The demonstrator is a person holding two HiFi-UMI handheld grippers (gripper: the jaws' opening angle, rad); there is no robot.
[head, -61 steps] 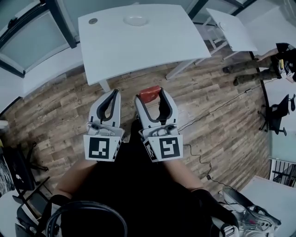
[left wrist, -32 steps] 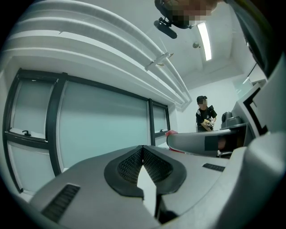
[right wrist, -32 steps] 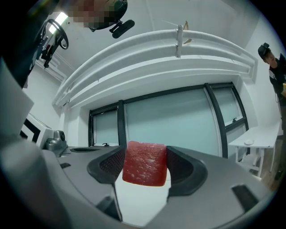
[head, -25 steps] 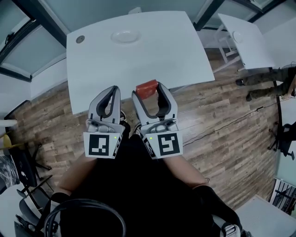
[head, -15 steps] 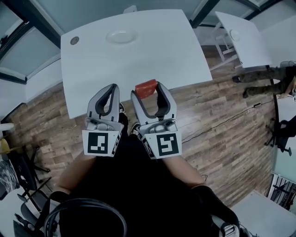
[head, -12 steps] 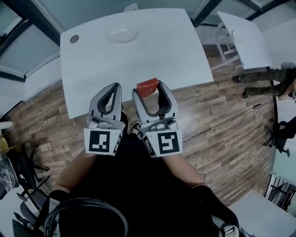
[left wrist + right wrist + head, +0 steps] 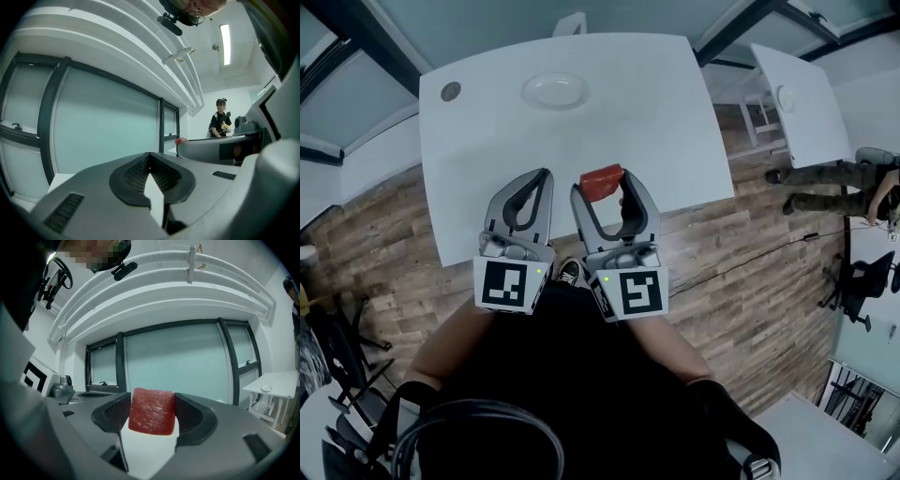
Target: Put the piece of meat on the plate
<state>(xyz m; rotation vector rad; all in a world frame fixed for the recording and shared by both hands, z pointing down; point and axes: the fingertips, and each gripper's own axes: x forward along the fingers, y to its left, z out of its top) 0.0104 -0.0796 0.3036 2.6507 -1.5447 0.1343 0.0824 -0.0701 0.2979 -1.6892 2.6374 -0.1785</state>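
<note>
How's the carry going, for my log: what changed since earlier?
The person walked up to the table; the right hand-held gripper, still clamping the meat, and the shut, empty left hand-held gripper moved from over floor to over its near edge, nearer the plate. Grips unchanged.

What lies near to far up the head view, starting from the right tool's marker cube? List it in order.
marker cube of the right tool → piece of meat clamped at that tool's tips → plate → far edge of the white table
</note>
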